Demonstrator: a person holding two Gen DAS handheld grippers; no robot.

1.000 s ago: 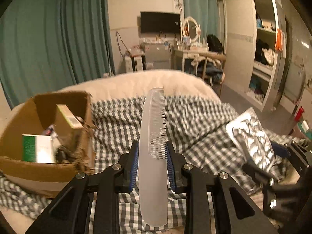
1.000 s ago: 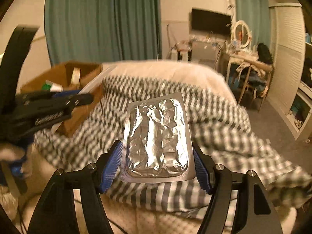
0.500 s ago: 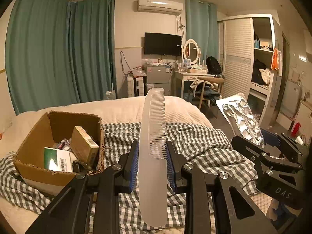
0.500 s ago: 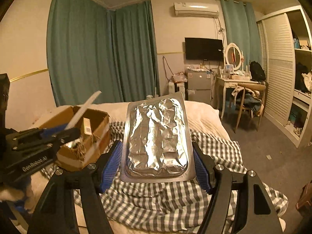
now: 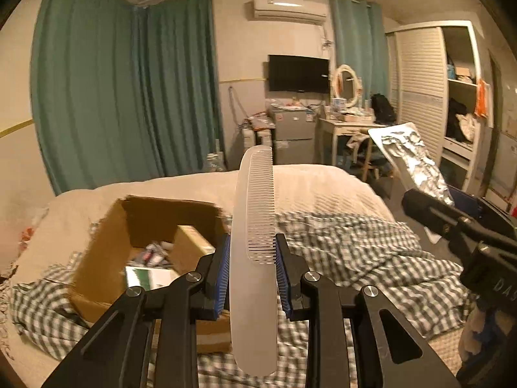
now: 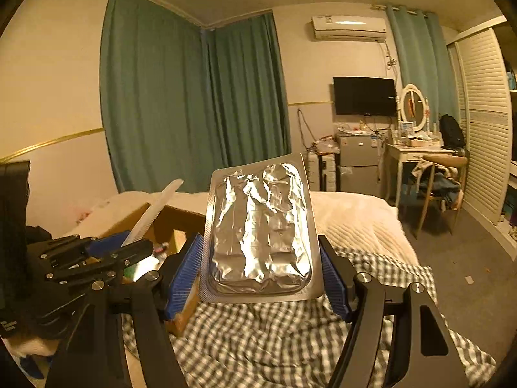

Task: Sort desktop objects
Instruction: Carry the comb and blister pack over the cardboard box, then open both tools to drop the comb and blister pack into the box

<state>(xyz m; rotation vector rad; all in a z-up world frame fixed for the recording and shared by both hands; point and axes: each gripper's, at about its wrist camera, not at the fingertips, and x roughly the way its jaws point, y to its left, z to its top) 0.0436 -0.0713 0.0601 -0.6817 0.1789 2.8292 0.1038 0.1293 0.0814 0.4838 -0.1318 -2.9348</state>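
At far left we saw the cardboard box resting on the checked blanket that covered the bed; small cartons and packets lay inside it, blurred. Just right of the box, our left gripper was closed narrowly on a pale plastic comb, its blue pads pressing both long edges; the comb stood nearly upright, teeth facing right, above the box's near right corner. Farther right, our right gripper held a silver foil blister pack across its width, the jaws set wide and both blue pads against the pack's side edges. The pack tilted upward over the blanket, clear of the bedding. In the left view the same pack appeared at right, well apart from the comb. Beyond the bed stood green curtains and a wall-mounted television.
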